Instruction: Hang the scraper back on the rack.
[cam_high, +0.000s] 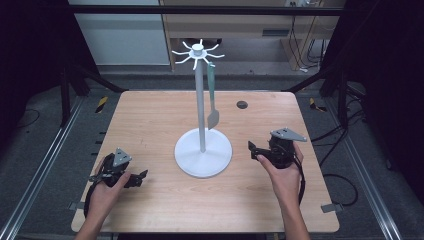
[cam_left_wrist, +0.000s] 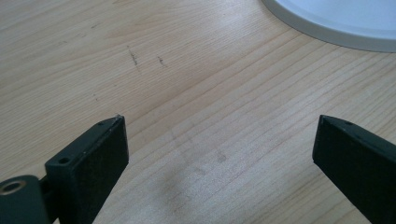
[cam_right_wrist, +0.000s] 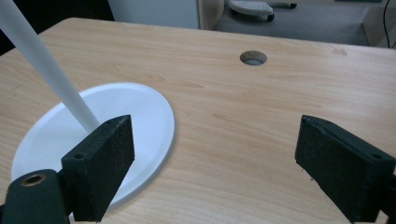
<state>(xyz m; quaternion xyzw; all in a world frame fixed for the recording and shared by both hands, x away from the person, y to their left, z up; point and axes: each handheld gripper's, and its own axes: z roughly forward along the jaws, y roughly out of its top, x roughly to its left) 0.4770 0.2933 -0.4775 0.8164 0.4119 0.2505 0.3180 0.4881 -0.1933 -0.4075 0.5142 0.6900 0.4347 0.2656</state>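
We see a wooden tabletop (cam_high: 150, 120) with a white stand (cam_high: 202, 150) at its centre: a round base, an upright pole and a crown of hooks on top. A grey-green spatula (cam_high: 212, 100) hangs from a hook at about 4 o'clock of the crown, blade down, close beside the pole and clear of the base. Our right gripper (cam_high: 252, 150) sits at 3 o'clock of the base, near it, its fingers (cam_right_wrist: 100, 163) spread wide with nothing between them. Our left gripper (cam_high: 141, 178) rests at 8 o'clock of the base, fingers (cam_left_wrist: 93, 158) likewise wide apart over bare wood. A small round hole (cam_high: 242, 104) lies at 1 o'clock.
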